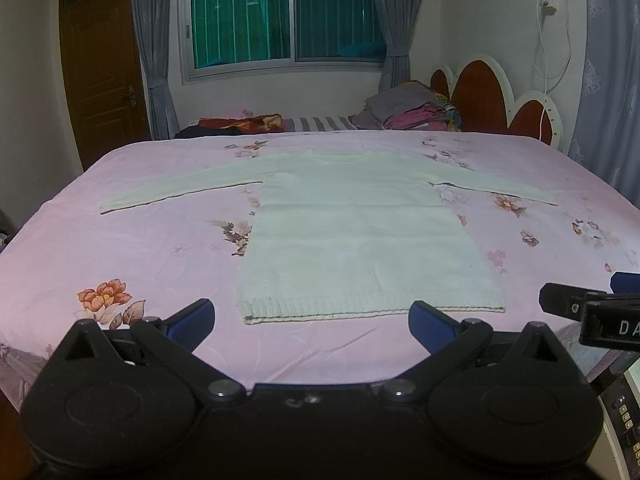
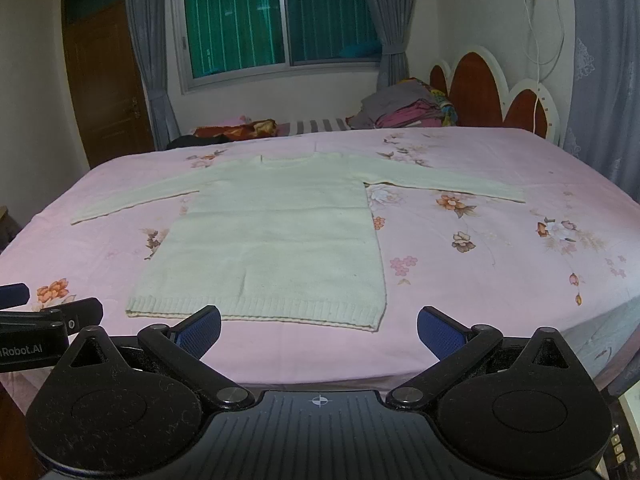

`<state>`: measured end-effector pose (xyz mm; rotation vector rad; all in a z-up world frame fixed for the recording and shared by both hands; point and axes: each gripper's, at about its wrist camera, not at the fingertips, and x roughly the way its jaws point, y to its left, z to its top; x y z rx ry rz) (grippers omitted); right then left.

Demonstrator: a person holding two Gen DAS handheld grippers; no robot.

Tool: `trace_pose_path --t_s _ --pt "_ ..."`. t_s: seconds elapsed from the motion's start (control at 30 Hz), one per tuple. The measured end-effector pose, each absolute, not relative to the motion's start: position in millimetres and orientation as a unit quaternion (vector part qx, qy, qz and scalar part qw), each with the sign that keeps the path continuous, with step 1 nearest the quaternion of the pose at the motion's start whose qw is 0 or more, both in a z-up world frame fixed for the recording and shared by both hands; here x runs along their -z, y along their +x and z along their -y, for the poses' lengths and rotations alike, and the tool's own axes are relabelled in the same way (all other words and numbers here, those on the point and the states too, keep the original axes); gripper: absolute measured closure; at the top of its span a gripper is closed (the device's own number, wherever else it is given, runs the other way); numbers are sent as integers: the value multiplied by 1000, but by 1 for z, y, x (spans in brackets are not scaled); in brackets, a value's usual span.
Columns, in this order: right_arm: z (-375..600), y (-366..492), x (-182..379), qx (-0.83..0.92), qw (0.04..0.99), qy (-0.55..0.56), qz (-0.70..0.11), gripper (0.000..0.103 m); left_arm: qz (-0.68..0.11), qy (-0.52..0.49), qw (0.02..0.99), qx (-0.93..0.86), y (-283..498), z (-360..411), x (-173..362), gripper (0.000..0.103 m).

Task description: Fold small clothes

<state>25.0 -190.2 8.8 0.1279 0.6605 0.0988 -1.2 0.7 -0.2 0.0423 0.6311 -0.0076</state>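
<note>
A small cream knit sweater (image 1: 356, 232) (image 2: 272, 236) lies flat on the pink flowered bedsheet (image 1: 120, 248) (image 2: 480, 260), both sleeves spread out sideways, ribbed hem towards me. My left gripper (image 1: 312, 320) hovers open just short of the hem, nothing between its blue pads. In the right wrist view my right gripper (image 2: 319, 326) also stands open before the hem's right part, empty. Each gripper shows at the edge of the other's view: the right gripper (image 1: 592, 304) and the left gripper (image 2: 44, 308).
At the bed's far side lie a pile of folded clothes (image 1: 412, 112) (image 2: 404, 110) and dark and striped bedding (image 1: 248, 124). A red and white headboard (image 1: 488, 96) stands at the right. A window, curtains and a brown door (image 1: 100, 72) are behind.
</note>
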Motion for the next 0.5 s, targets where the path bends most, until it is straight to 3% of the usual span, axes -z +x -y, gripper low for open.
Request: trace_pose_path --t_s 0.5 --pt "189 26 -8 -51 943 64 -322 0 -309 23 951 -3 -5 -2 -1 0"
